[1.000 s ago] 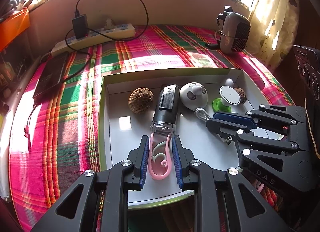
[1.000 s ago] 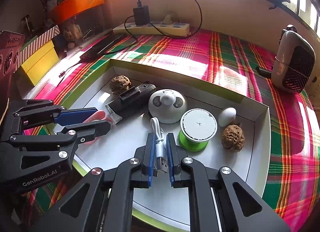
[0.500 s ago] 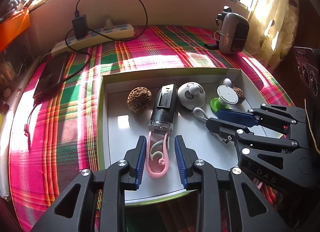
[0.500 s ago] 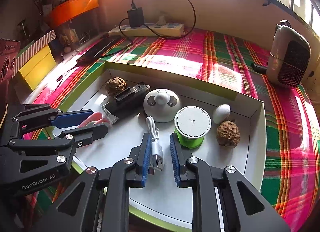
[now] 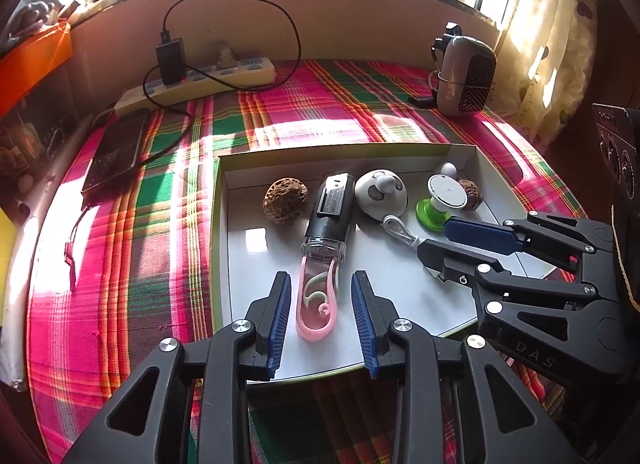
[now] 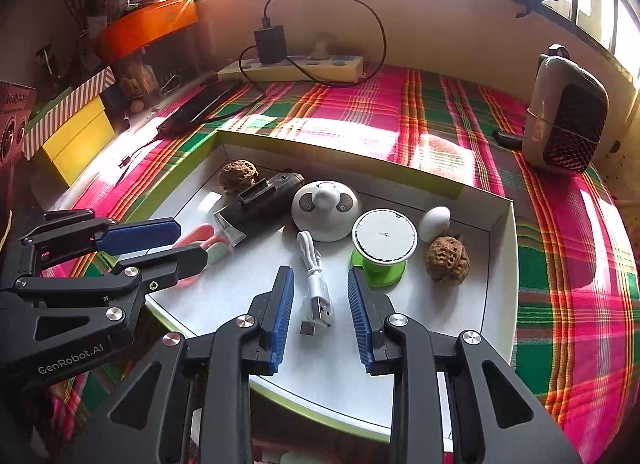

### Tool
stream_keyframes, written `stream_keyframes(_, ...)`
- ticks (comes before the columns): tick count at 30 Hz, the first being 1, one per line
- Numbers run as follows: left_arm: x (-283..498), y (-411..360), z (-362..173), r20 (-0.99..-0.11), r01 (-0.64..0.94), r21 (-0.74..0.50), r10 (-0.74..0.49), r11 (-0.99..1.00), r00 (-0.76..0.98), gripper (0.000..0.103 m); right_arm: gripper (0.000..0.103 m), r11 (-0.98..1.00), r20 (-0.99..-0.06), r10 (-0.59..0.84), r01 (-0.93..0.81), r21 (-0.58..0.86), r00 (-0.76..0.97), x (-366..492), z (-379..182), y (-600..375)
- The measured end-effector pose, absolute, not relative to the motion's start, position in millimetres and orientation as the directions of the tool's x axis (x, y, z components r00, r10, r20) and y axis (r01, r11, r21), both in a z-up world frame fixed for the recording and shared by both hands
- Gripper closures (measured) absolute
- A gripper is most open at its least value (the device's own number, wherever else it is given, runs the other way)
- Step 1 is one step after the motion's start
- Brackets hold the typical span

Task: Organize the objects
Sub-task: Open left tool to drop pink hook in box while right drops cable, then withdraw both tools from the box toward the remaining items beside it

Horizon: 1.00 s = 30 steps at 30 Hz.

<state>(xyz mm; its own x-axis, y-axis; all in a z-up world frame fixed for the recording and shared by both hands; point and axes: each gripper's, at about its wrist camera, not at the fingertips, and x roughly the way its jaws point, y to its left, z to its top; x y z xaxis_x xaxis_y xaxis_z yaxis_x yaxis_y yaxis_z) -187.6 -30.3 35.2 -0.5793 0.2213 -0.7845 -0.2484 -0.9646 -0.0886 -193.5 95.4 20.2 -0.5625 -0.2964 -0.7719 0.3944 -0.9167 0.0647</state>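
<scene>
A white box tray (image 5: pixel 404 152) (image 6: pixel 498 264) on the plaid cloth holds a pink hook clip (image 5: pixel 316 304) (image 6: pixel 196 238), a black cylinder (image 5: pixel 330 212) (image 6: pixel 264 204), a white round gadget (image 5: pixel 380 194) (image 6: pixel 324 210), a green-based spool (image 5: pixel 442 200) (image 6: pixel 382 248), a white USB cable (image 5: pixel 398 230) (image 6: pixel 314 276), two walnuts (image 5: pixel 284 198) (image 6: pixel 446 260) and a small white egg (image 6: pixel 434 222). My left gripper (image 5: pixel 322 320) is open, its fingers either side of the pink clip. My right gripper (image 6: pixel 320 316) is open around the cable's plug end.
A power strip with charger (image 5: pixel 208 78) (image 6: pixel 296 66) and a dark phone (image 5: pixel 118 150) lie at the back left. A small heater (image 5: pixel 464 76) (image 6: pixel 564 122) stands back right. Yellow and orange boxes (image 6: pixel 80 132) sit left of the table.
Both grippers have opened and drawn back a little, letting go of the pink clip and the USB cable, which now lie in the tray.
</scene>
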Motion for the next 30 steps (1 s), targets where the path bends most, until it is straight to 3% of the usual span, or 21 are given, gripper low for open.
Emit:
stream_keyframes(8,-172.3,-33.0,44.0,-0.768,-0.235,-0.090,0.218,-0.968,-0.602,0.074,0.072,-0.922,-0.754,-0.292,0.383,0.058,-0.589,-180.1,30.8,99.6)
stream_keyframes(10,-166.9,-33.8,46.9,-0.762,-0.232,-0.083,0.211,-0.969,-0.612,0.074,0.057,-0.922,-0.749,-0.293,0.382,0.058,-0.594,-175.6,33.7,100.1)
stream_keyframes(11,-163.5,-34.1,48.5,-0.759,-0.228,-0.081,0.209,-0.970,-0.617,0.074,0.055,-0.922,-0.746,-0.294,0.383,0.057,-0.598,-172.9,35.3,100.3)
stream_keyframes(30,-103.8,-34.0,53.9,-0.716,-0.272,-0.151,0.295,-0.950,-0.633,0.074,0.055,-0.952,-0.685,-0.254,0.303,0.051,-0.683,-104.6,52.1,136.2)
